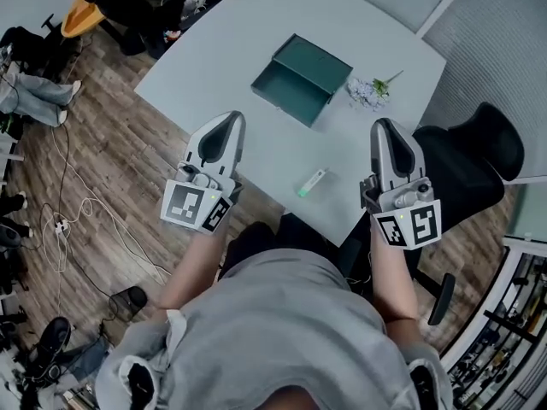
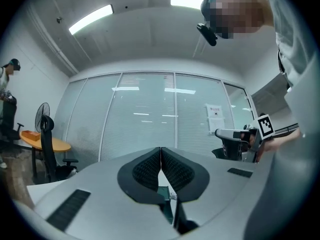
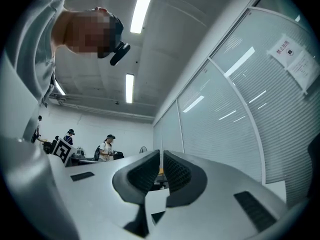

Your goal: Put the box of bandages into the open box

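Big pale grey worktop (image 1: 256, 32) fills most of my head view, with a black office chair (image 1: 470, 156) parked off its right edge. The open teal metal box (image 1: 299, 79), lid flipped back, sits about mid-worktop. My left gripper (image 1: 232, 118) shows at the near-left edge and my right gripper (image 1: 381, 125) by the near-right edge, in front of the chair. Both sets of fingers (image 2: 147, 169) are pressed together with nothing between them. A little bunch of pale flowers (image 1: 369, 92) lies just beside the teal box, toward the right edge. The small white-and-green box of bandages (image 1: 312, 182) lies near the near edge, between the two grippers and well apart from the teal box.
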